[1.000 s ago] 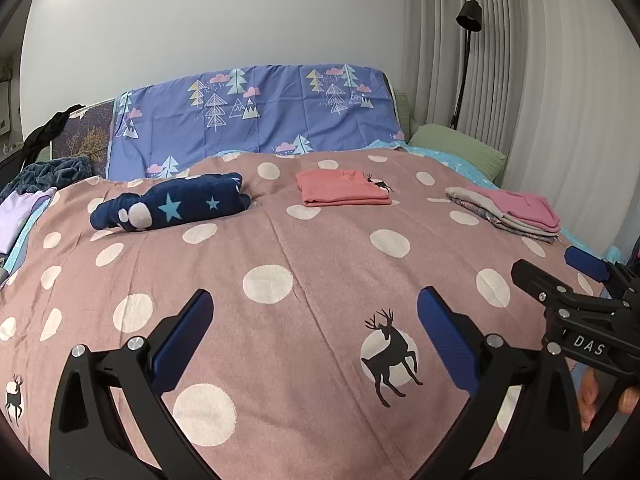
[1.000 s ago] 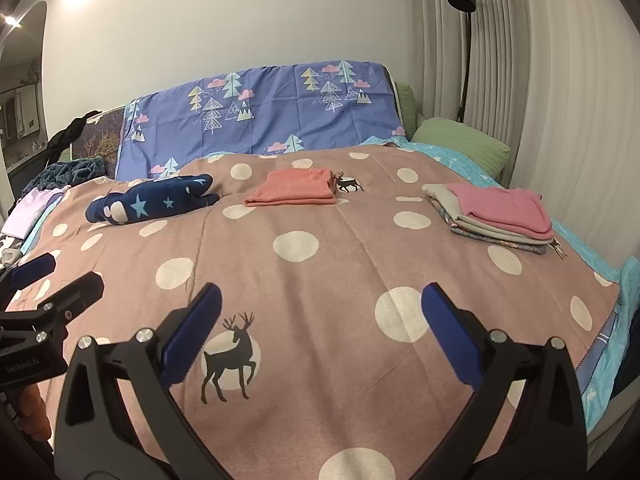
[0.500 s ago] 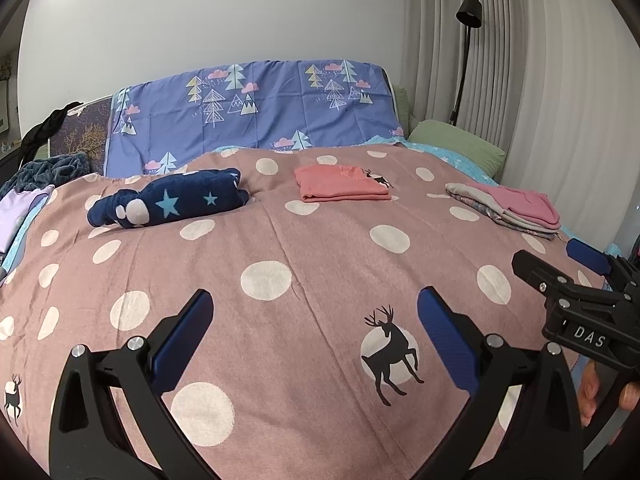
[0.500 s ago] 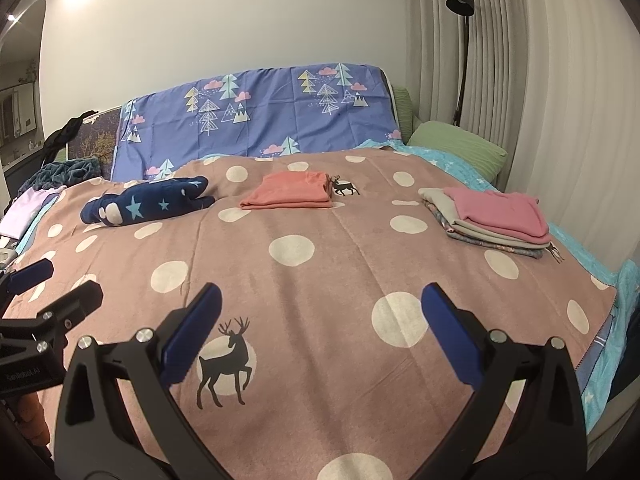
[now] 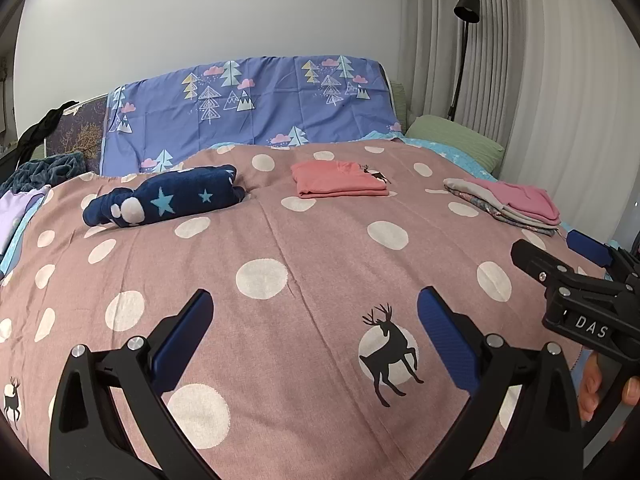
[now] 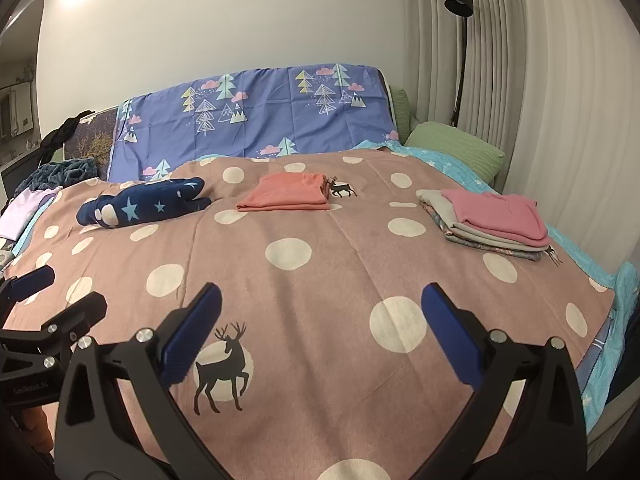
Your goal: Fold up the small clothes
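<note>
At near edge of the bedspread (image 5: pixel 280 248): left tongs (image 5: pixel 312 320) and right tongs (image 6: pixel 320 312) spread wide, empty, poised to reach. Far left, unfolded navy star garment (image 5: pixel 164 200); folded coral shirt (image 5: pixel 340 180) and stack (image 6: pixel 488 220) parked far right.

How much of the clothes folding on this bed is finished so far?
Done, it seems: a folded coral-pink garment lies flat mid-bed, and a neat stack of folded clothes topped by a pink piece sits to the right. In hand: nothing; the left gripper and right gripper are both open and empty. Left: the navy star-patterned fleece garment looks bunched, not folded.
</note>
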{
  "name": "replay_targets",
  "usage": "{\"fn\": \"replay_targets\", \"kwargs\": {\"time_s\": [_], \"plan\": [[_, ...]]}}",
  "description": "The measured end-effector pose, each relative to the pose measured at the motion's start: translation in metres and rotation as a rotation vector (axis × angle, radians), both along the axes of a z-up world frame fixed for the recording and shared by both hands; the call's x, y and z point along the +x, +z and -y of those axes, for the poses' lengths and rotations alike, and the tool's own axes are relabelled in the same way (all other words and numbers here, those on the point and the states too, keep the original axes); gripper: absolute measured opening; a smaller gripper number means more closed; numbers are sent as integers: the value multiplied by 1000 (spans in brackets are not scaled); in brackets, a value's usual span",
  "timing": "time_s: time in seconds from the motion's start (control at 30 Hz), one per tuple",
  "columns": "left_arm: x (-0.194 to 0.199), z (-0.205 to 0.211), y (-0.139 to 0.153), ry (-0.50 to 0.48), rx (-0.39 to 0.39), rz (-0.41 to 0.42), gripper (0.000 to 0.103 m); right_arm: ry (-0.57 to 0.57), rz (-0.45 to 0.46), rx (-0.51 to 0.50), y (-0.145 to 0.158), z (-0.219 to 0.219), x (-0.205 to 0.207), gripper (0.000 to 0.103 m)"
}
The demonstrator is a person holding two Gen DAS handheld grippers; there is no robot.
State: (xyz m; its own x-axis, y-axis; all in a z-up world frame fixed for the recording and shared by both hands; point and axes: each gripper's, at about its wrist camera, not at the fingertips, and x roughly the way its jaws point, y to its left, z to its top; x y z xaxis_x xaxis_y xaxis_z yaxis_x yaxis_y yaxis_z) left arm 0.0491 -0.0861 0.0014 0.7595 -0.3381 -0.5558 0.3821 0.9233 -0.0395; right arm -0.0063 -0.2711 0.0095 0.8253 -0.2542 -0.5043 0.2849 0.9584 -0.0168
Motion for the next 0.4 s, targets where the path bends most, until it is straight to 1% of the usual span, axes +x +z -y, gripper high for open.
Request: {"fn": "replay_targets", "kwargs": {"time_s": [0.4], "plan": [[2, 0, -4, -4, 7, -11, 102, -2, -5, 2, -1, 2, 2, 101]]}}
